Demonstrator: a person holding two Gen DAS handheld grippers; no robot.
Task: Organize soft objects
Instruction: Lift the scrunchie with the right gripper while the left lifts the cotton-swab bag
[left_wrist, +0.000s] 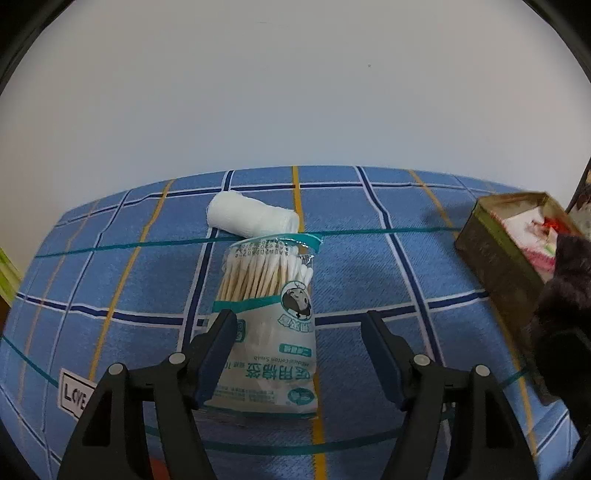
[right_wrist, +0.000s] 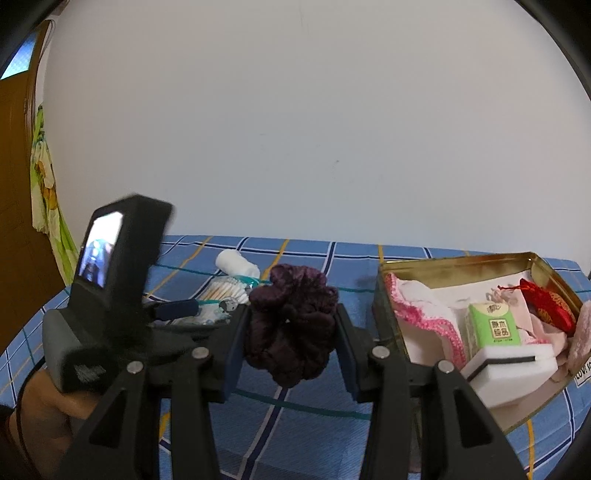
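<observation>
Scrunchie (right_wrist: 291, 328), dark purple and fluffy, sits squeezed between the two fingers of the right claw (right_wrist: 291, 332), which is closed on it and holds it up above the blue checked desk (right_wrist: 295, 435). The gold tin box (right_wrist: 458, 260) is at about 3 o'clock from that claw, near it and a little farther back. So the right claw is the nearer one to the box, and I think the next move is a short slide to the right and then a drop.

The box already has soft things in it: a pink-edged cloth (right_wrist: 424, 306), a red pouch (right_wrist: 550, 304), a white sponge (right_wrist: 509, 373) and a small green tissue pack (right_wrist: 493, 325). The green pack has Chinese writing that I cannot read well.

The left claw (left_wrist: 299, 332) is open and holds nothing. The cotton swab bag (left_wrist: 269, 321) lies on the desk between its fingers, close to the left finger. The bag's long side runs from 6 o'clock to 12 o'clock, in line with the fingers. It reads "Medical Cotton Swab" upside down, with big teal Chinese letters and a cartoon face. A white gauze roll (left_wrist: 251, 218) lies just past it at 12 o'clock, touching the bag's top. A sticker (left_wrist: 75, 393) at 8 o'clock says "LOVE".
</observation>
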